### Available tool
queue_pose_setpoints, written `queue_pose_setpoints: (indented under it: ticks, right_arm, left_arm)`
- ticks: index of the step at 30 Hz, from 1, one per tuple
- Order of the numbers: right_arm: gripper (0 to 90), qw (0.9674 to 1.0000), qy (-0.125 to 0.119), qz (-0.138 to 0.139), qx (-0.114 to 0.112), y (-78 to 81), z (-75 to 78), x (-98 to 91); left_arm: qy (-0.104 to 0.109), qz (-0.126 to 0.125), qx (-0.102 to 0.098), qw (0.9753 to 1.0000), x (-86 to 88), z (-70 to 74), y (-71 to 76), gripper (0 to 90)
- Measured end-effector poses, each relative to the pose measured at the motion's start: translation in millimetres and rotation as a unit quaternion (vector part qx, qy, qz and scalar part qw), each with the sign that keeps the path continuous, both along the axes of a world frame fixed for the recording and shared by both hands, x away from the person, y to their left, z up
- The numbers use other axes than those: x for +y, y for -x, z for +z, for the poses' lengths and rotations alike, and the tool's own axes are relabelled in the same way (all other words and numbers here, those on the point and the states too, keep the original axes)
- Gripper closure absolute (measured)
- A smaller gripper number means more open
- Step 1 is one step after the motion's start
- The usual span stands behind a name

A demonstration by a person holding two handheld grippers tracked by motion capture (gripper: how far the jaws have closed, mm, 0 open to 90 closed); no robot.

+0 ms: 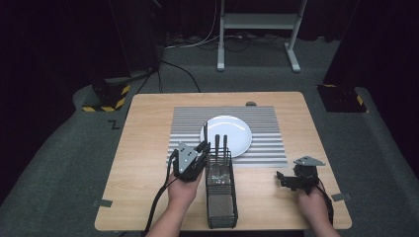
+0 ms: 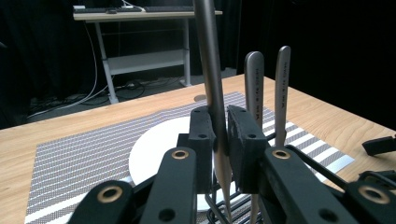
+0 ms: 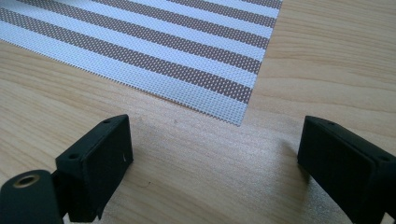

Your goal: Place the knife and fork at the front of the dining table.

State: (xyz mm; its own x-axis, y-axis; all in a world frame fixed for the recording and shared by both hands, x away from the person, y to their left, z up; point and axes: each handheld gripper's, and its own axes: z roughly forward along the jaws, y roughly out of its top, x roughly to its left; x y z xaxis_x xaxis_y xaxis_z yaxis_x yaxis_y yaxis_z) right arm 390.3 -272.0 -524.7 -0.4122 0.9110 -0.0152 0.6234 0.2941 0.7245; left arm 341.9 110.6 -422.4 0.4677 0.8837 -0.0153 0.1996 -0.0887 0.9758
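While it stands nearly upright over the black wire caddy, the metal utensil handle is pinched between the jaws of the left gripper, its lower end reaching down into the caddy's near compartment. Just beside it, two more utensil handles rise from the same caddy, apart from the gripper. The caddy sits at the front edge of the wooden table, between the person's hands, its far end touching the striped placemat. A white plate lies on that placemat just beyond the caddy. Well apart, at the right, the right gripper hovers low over bare wood near the placemat's corner, its jaws spread wide with nothing between them.
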Motion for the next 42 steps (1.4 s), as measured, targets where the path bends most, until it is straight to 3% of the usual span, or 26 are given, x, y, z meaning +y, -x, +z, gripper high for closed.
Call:
queue_pose_setpoints:
  ticks: [7, 12, 24, 33, 42]
  right_arm:
    - [9.9, 1.0, 0.0, 0.0, 0.0, 0.0, 0.0, 0.0]
    - [9.9, 1.0, 0.0, 0.0, 0.0, 0.0, 0.0, 0.0]
    - [9.9, 1.0, 0.0, 0.0, 0.0, 0.0, 0.0, 0.0]
    - [9.9, 1.0, 0.0, 0.0, 0.0, 0.0, 0.0, 0.0]
    - [9.9, 1.0, 0.0, 0.0, 0.0, 0.2, 0.0, -0.1]
  left_arm:
    - [0.013, -0.003, -0.004, 0.9999, -3.4, 1.2, 8.0, 82.3]
    - [0.008, -0.004, -0.015, 0.9998, -5.9, 2.4, 14.6, 82.9]
    - [0.043, -0.01, -0.04, 0.9982, -1.8, 18.2, 21.9, 82.9]
    - [0.064, -0.022, -0.074, 0.995, -1.4, 54.0, 29.5, 82.9]
    - [0.069, -0.009, -0.1, 0.9926, 7.9, 76.3, 37.8, 82.9]
